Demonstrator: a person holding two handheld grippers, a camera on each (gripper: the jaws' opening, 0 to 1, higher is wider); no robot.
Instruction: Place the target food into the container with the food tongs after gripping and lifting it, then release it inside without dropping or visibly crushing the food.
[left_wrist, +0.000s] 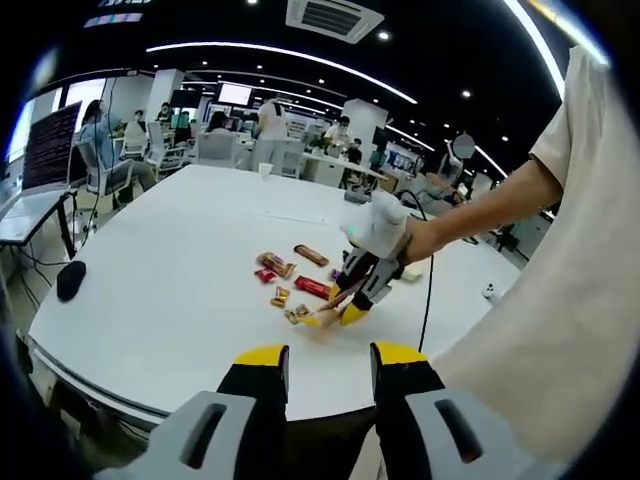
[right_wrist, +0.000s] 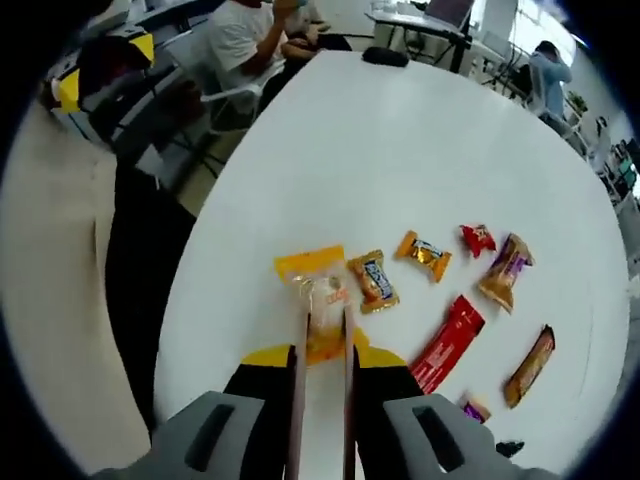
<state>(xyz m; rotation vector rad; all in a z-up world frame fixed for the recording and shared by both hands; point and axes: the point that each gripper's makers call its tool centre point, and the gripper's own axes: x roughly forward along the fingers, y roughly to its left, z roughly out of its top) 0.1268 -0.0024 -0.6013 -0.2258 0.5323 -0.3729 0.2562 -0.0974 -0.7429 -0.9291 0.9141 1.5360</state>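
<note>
Right claw (right_wrist: 325, 375) with tongs (right_wrist: 322, 400) hides part of yellow packet (right_wrist: 312, 275).

The left tool (left_wrist: 327, 362), black with yellow tips on its two jaws, rises from the bottom edge with its jaws apart and nothing between them, over the near rim of a large white rounded tabletop (left_wrist: 180, 270). Beyond it, the right tool (left_wrist: 340, 310), held by a person's hand (left_wrist: 420, 238) coming in from the right, reaches down to the tabletop, its yellow tips at a small yellow-orange snack packet (left_wrist: 300, 316). Near that lie a long red wrapped bar (left_wrist: 312, 287), a brown wrapped bar (left_wrist: 311, 255), and a few small wrapped sweets (left_wrist: 274, 266). A black oval object (left_wrist: 70, 279) sits at the tabletop's left edge.
</note>
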